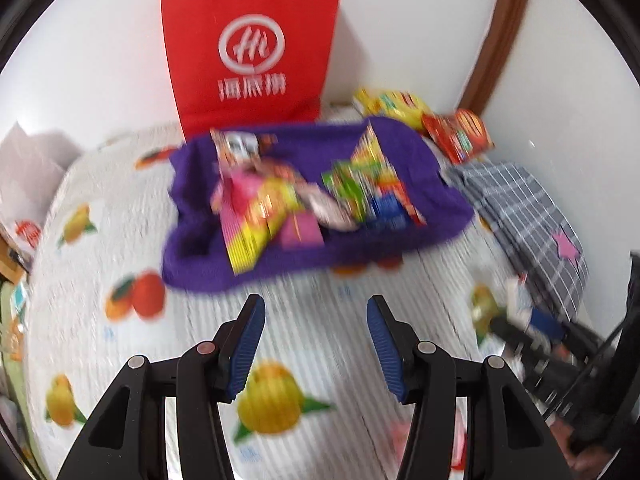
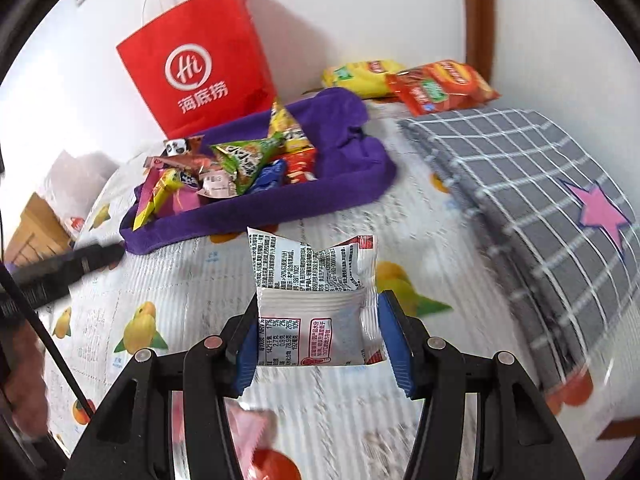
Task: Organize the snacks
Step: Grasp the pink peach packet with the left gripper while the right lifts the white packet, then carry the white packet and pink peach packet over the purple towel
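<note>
I see a bed covered by a white quilt printed with oranges and yellow fruit. A purple fabric basket full of snack packets sits on it toward the far edge. Behind the basket a red paper bag stands against the wall. At the far right corner lie a yellow chip bag and an orange-red chip bag. A grey checked pillow lies along the right edge.

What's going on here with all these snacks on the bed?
A person with a handheld gripper in each hand is sorting snacks. The right gripper is clamped on a white snack packet, held above the fruit-print bedspread. The left gripper is open, holding nothing. Ahead sits a purple tray already full of snacks.
</note>
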